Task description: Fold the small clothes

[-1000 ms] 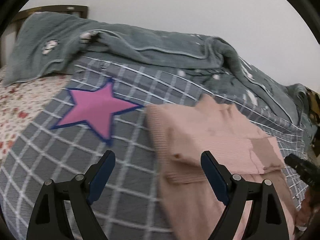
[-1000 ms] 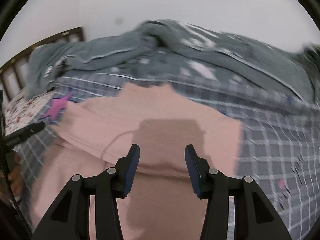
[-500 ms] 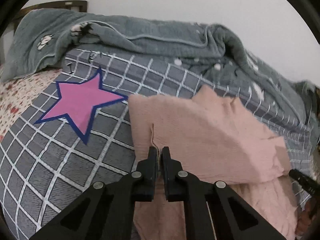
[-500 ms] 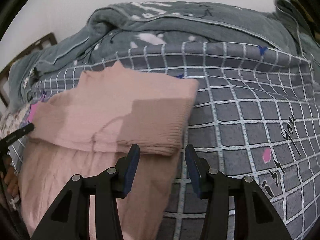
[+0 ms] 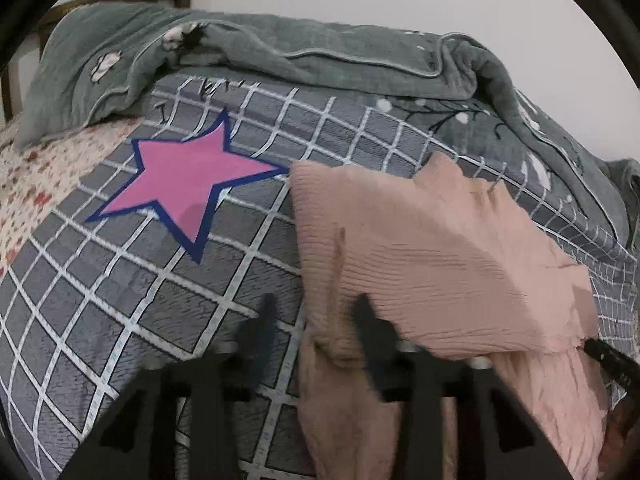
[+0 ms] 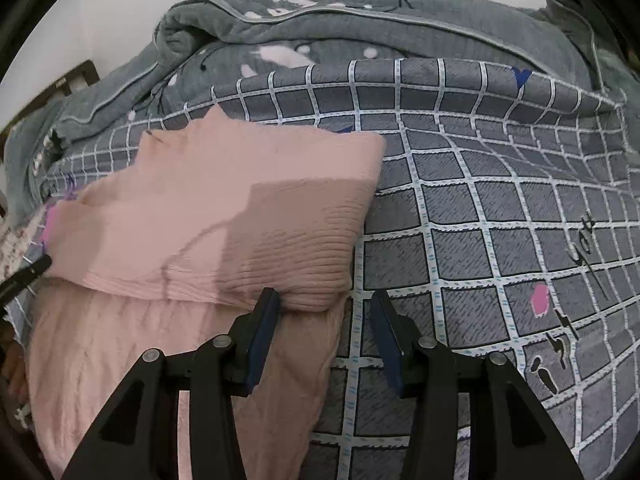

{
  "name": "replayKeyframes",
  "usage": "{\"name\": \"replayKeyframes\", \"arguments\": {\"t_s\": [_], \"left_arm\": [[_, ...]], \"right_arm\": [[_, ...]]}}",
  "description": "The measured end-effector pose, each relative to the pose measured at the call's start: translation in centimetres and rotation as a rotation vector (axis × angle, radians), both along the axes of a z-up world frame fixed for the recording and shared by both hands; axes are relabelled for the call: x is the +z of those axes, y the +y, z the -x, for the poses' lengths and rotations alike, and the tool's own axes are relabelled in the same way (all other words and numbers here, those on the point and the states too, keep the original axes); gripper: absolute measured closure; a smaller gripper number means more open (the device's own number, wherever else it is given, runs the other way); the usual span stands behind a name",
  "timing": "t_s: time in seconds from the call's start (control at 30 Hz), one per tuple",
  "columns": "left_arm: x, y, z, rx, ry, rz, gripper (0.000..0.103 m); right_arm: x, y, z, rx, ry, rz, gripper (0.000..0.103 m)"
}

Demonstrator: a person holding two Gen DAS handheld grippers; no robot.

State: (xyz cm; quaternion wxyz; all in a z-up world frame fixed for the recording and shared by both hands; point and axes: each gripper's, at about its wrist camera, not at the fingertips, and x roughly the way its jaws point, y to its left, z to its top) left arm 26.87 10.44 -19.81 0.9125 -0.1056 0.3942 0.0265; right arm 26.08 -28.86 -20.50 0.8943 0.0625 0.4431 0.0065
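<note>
Checked bed cover (image 5: 120,320) under pink sweater (image 5: 440,272) (grey blanket (image 5: 320,60) behind)

A pale pink ribbed sweater (image 5: 432,264) lies on a grey, white-checked bedspread (image 5: 120,300) with 1 pink, blue-edged star (image 5: 188,184).

Both wrist fisheyes look steeply down, close over the bed. The left view takes in the pink garment (image 5: 432,264) at right of frame; the right view has it at left (image 6: 224,224). Both share the checked cover (image 5: 120,312) (image 6: 500,200) and grey blanket (image 5: 320,64) (image 6: 360,28) along the top.
</note>
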Motion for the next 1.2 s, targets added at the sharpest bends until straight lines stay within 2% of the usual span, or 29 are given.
{"name": "replayKeyframes", "arguments": {"t_s": [0.1, 0.3, 0.4, 0.53, 0.57, 0.67, 0.73, 0.83, 1.0, 1.2], "left_arm": [[-0.1, 0.5, 0.0, 0.004, 0.003, 0.034, 0.05], [0.1, 0.3, 0.8, -0.004, -0.01, 0.032, 0.048], [0.3, 0.0, 1.5, -0.033, -0.014, 0.001, 0.048], [0.7, -0.5, 3.1, -0.061, -0.027, -0.049, 0.048], [0.7, -0.5, 3.5, -0.07, -0.027, -0.05, 0.048], [0.7, -0.5, 5.4, -0.098, -0.032, -0.036, 0.048], [0.8, -0.4, 7.0, -0.102, -0.042, -0.017, 0.048], [1.0, -0.5, 9.7, -0.128, -0.061, 0.01, 0.044], [0.7, -0.4, 15.2, -0.171, -0.084, -0.009, 0.036], [-1.1, 0.7, 20.6, -0.213, -0.018, 0.103, 0.036]], "right_arm": [[0.0, 0.2, 0.1, 0.001, 0.002, 0.014, 0.053], [1.0, -1.5, 1.3, -0.058, -0.041, -0.064, 0.053], [2.2, -2.3, 2.3, -0.082, -0.079, -0.101, 0.053], [3.9, -3.0, 3.9, -0.121, -0.143, -0.088, 0.055], [4.4, -3.1, 4.3, -0.116, -0.142, -0.098, 0.06], [5.6, -3.0, 5.7, -0.088, -0.131, -0.136, 0.061], [6.1, -2.5, 8.0, -0.063, -0.152, -0.144, 0.061], [6.0, -1.1, 11.7, -0.021, -0.15, -0.096, 0.061], [4.8, 0.7, 17.3, 0.028, -0.109, -0.005, 0.061], [3.1, 2.0, 23.6, 0.089, -0.092, 0.039, 0.052]]}}
